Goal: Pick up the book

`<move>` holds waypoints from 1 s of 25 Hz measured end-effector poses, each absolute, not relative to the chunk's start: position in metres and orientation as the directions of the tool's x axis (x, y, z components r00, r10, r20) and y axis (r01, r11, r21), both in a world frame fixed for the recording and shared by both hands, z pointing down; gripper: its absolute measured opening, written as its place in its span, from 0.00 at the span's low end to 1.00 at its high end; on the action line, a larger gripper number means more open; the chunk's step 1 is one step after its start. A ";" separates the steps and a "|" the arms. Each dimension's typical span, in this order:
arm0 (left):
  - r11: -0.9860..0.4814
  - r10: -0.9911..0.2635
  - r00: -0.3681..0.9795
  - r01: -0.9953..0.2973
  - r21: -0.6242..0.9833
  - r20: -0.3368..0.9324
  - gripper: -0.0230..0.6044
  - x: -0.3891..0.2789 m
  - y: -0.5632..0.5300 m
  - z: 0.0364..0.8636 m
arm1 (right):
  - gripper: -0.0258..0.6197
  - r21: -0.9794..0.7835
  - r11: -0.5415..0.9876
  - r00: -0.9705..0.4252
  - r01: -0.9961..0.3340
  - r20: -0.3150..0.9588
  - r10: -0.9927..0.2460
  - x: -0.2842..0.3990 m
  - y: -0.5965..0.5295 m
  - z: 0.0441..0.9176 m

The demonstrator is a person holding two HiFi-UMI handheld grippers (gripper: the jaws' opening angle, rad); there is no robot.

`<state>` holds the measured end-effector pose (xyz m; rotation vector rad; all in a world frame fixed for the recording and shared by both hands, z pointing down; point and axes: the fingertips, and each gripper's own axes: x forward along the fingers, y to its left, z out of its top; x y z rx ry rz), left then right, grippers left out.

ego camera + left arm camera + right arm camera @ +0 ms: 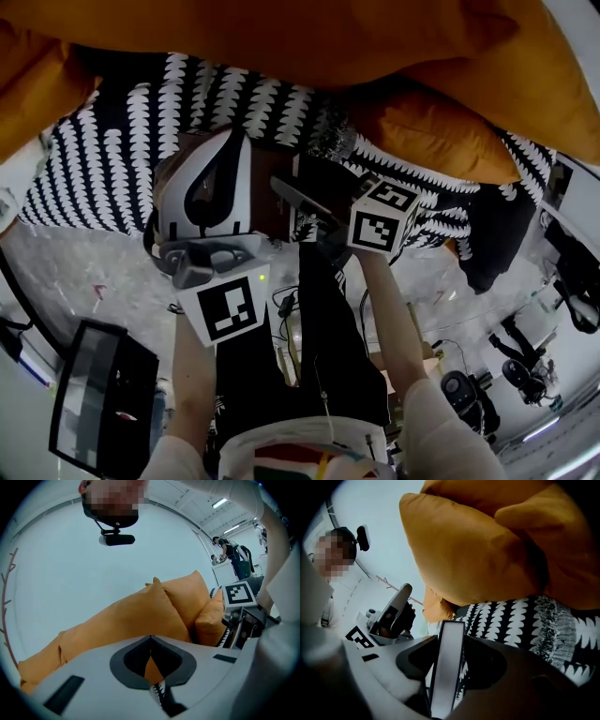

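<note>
The book (447, 667) stands edge-on between my right gripper's (451, 632) jaws, its pale page edge facing the camera, and the jaws are shut on it. In the head view the right gripper (323, 211) reaches from its marker cube (384, 220) over the black-and-white patterned cover (112, 150); the book shows there only as a dark shape. Close on its left is my left gripper (225, 150), white with dark pads. In the left gripper view its fingertips meet with nothing between them (150, 638), pointing at the orange pillows (140, 616).
Big orange pillows (309, 37) lie along the back of the patterned cover. A dark monitor (98, 398) sits low on the left, with cables and equipment (469, 389) on the floor at right. People (232, 555) stand far back.
</note>
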<state>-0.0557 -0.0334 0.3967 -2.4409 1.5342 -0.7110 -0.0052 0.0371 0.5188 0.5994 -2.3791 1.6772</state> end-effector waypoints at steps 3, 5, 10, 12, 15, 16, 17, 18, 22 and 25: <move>-0.432 -0.894 0.330 -0.816 -0.384 0.304 0.05 -0.073 -0.034 0.397 | 0.33 -0.849 0.311 -0.904 -0.426 0.388 -0.179 -0.027 0.034 0.518; -0.416 -0.901 0.314 -0.823 -0.387 0.300 0.05 -0.084 -0.034 0.396 | 0.33 -0.836 0.342 -0.903 -0.429 0.412 -0.127 -0.044 0.040 0.519; -0.370 -0.917 0.264 -0.845 -0.387 0.300 0.05 -0.113 -0.029 0.394 | 0.33 -0.787 0.432 -0.878 -0.440 0.479 -0.021 -0.085 0.063 0.523; -0.347 -0.925 0.244 -0.855 -0.386 0.291 0.05 -0.122 -0.026 0.389 | 0.33 -0.772 0.442 -0.858 -0.457 0.514 0.009 -0.094 0.068 0.524; -0.302 -0.941 0.207 -0.871 -0.388 0.269 0.05 -0.134 -0.025 0.383 | 0.32 -0.770 0.422 -0.835 -0.478 0.548 0.054 -0.099 0.064 0.527; -0.290 -0.944 0.195 -0.876 -0.385 0.266 0.05 -0.137 -0.024 0.384 | 0.32 -0.766 0.424 -0.826 -0.483 0.560 0.071 -0.100 0.063 0.529; -0.280 -0.945 0.185 -0.882 -0.380 0.268 0.05 -0.140 -0.023 0.386 | 0.32 -0.759 0.431 -0.814 -0.488 0.574 0.087 -0.101 0.063 0.531; -0.273 -0.946 0.177 -0.887 -0.373 0.271 0.05 -0.143 -0.021 0.389 | 0.31 -0.750 0.441 -0.803 -0.493 0.587 0.101 -0.101 0.064 0.534; -0.259 -0.945 0.160 -0.898 -0.355 0.285 0.05 -0.147 -0.015 0.399 | 0.30 -0.734 0.464 -0.790 -0.495 0.603 0.112 -0.102 0.067 0.541; -0.271 -0.939 0.167 -0.896 -0.351 0.299 0.05 -0.143 -0.014 0.394 | 0.29 -0.728 0.471 -0.789 -0.498 0.606 0.102 -0.101 0.069 0.536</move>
